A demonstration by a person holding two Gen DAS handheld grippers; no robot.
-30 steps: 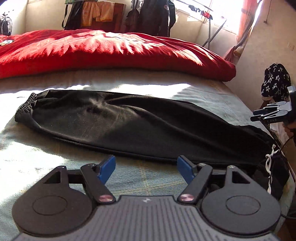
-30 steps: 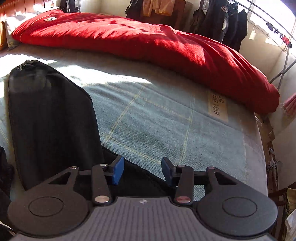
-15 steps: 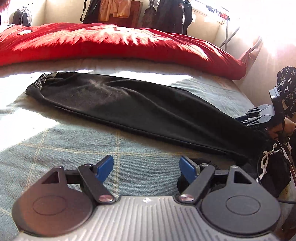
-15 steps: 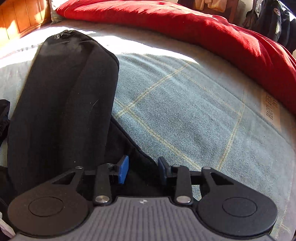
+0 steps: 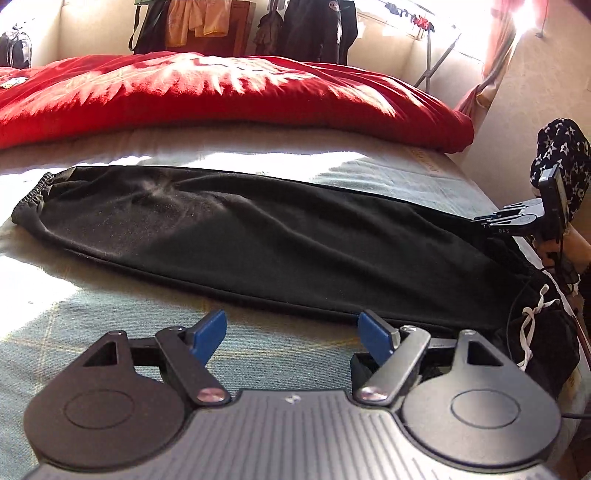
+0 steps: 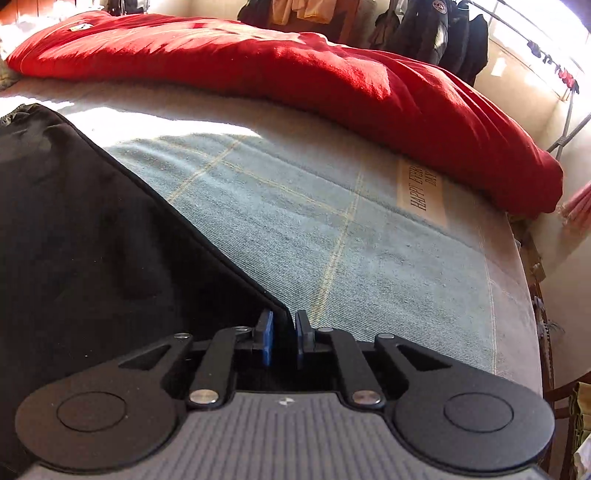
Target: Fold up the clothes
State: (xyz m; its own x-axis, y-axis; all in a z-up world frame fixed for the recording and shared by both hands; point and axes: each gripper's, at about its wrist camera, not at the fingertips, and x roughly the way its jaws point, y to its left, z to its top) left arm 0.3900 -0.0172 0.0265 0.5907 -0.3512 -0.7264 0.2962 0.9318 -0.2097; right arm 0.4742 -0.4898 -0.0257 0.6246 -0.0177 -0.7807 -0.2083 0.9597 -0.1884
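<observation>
Black trousers (image 5: 258,243) lie folded lengthwise across the bed, elastic cuff at the left, waist with a white drawstring (image 5: 532,321) at the right. My left gripper (image 5: 293,334) is open and empty, just short of the trousers' near edge. My right gripper (image 6: 283,338) is shut on the far edge of the trousers (image 6: 92,251) near the waist. It also shows in the left wrist view (image 5: 509,219) at the trousers' far right corner.
A red duvet (image 5: 221,92) lies bunched along the far side of the bed. The bed has a pale blue checked cover (image 6: 332,229). Clothes hang on the back wall (image 5: 317,26). The bed's edge runs at the right (image 6: 532,295).
My right gripper has closed its jaws onto the trousers' edge. My left gripper has come closer to the near edge and stayed open.
</observation>
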